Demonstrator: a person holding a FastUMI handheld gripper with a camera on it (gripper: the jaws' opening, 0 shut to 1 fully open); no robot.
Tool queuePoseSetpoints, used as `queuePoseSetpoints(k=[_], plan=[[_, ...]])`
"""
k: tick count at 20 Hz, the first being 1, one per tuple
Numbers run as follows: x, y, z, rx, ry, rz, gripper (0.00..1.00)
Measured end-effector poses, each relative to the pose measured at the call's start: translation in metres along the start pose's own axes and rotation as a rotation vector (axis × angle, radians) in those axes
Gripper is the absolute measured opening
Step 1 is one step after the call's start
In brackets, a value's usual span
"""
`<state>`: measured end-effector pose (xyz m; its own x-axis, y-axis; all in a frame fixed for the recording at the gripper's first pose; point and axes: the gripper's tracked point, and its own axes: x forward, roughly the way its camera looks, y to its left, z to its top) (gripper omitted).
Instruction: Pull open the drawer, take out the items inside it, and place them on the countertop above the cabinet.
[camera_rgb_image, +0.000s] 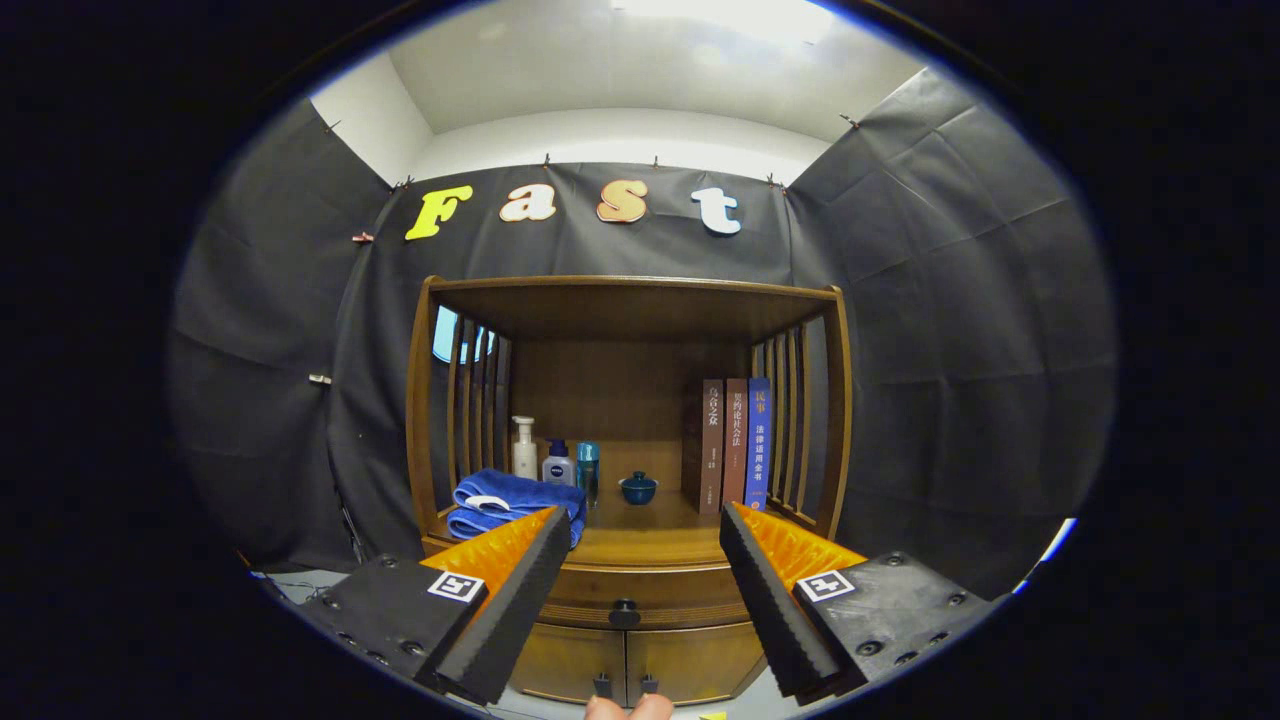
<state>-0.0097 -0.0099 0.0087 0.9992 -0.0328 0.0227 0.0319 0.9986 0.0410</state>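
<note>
Where towel (515, 503), bottles (548, 455), bowl (638, 488) crowd the countertop (650, 545), hand-held gripper (640, 520) wide, drawer (640, 597) closed beyond

The wooden drawer (625, 595) sits shut, its front flush with the cabinet (625, 660), one dark round knob (624, 612) at its middle. Directly above the drawer runs the table (640, 545), the cabinet's brown wooden top. My hand-held gripper (640, 530) hangs before the drawer, fingers (520, 590) spread wide, touching nothing.
</note>
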Motion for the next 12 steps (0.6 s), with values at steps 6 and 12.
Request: queuePoseSetpoints(k=[6, 12], plan=[[0.018, 0.003, -0.033, 0.016, 0.013, -0.007, 0.98], [0.044, 0.013, -0.119, -0.026, 0.046, 0.001, 0.98]])
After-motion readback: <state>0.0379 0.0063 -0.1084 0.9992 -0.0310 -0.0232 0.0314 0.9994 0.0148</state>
